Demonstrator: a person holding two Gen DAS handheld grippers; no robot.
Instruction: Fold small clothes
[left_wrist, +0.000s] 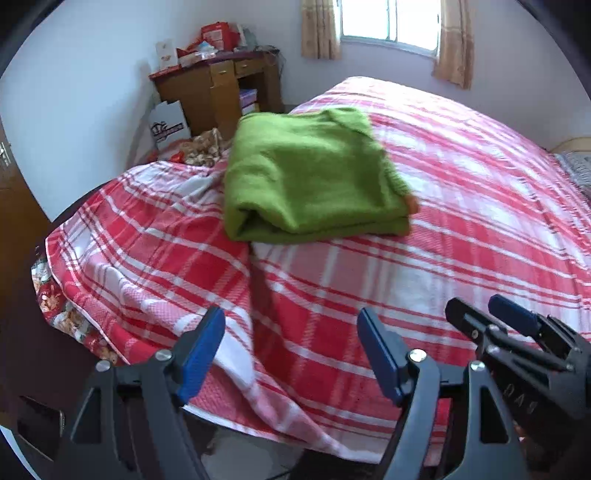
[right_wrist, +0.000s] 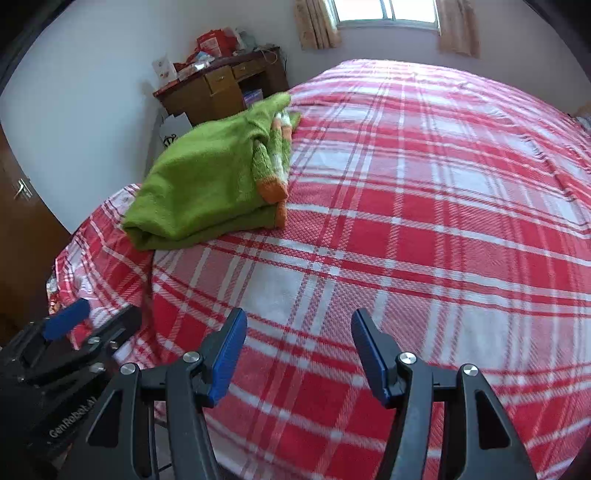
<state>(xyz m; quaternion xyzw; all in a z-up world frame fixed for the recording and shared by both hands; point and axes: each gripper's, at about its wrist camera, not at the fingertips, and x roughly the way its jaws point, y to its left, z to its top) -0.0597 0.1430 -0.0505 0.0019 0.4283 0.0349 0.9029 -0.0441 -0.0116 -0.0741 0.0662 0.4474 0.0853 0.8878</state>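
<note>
A bed (right_wrist: 424, 229) under a red and white plaid blanket (left_wrist: 461, 206) fills both views. A folded green sweater (left_wrist: 306, 177) with orange cuffs lies near its left corner. Well short of it, at the near edge, the left claw (left_wrist: 291, 350) and right claw (right_wrist: 299, 354) hang side by side, both spread wide and gripping nothing.

We're in a home bedroom: a wide bed under a red-and-white plaid blanket (right_wrist: 424, 206), a cluttered brown wooden desk (left_wrist: 218, 86) in the corner, beige curtains (left_wrist: 319, 29) framing a bright window (left_wrist: 388, 22).
</note>
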